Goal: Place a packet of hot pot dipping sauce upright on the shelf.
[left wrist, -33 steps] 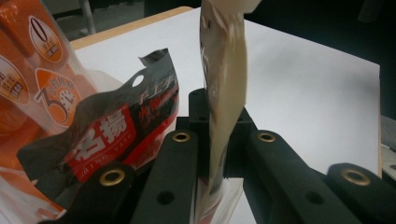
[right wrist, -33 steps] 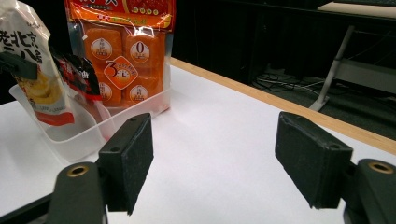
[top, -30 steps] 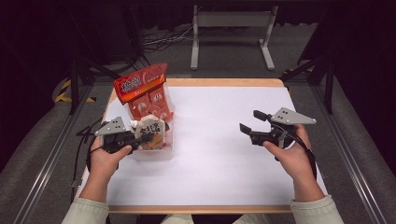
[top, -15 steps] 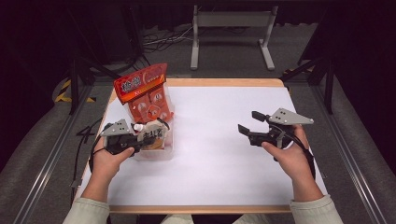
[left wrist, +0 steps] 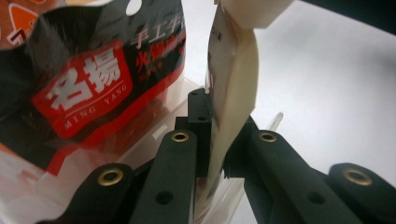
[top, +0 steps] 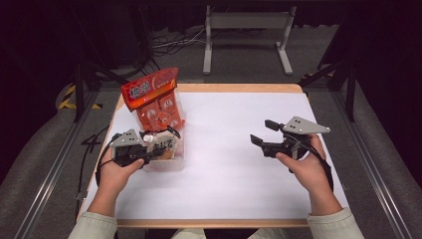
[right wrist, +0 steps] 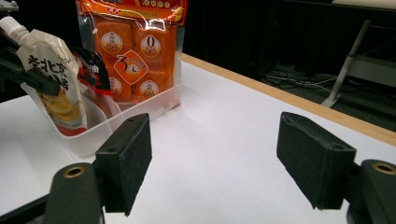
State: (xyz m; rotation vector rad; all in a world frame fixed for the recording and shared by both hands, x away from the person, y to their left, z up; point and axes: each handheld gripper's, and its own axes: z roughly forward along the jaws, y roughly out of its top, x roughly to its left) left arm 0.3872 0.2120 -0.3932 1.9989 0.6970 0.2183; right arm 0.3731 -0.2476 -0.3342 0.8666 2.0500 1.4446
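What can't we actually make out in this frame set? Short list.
- Base of the cream spouted pouch: left gripper view, hidden behind the left gripper jaws shut on it.
- Floor of the clear plastic bin: right gripper view, covered by the packets standing in it.
- Small print on the orange snack bag: high view, too small to read.
- Black-and-red packet: left gripper view, cut off by the frame edge.
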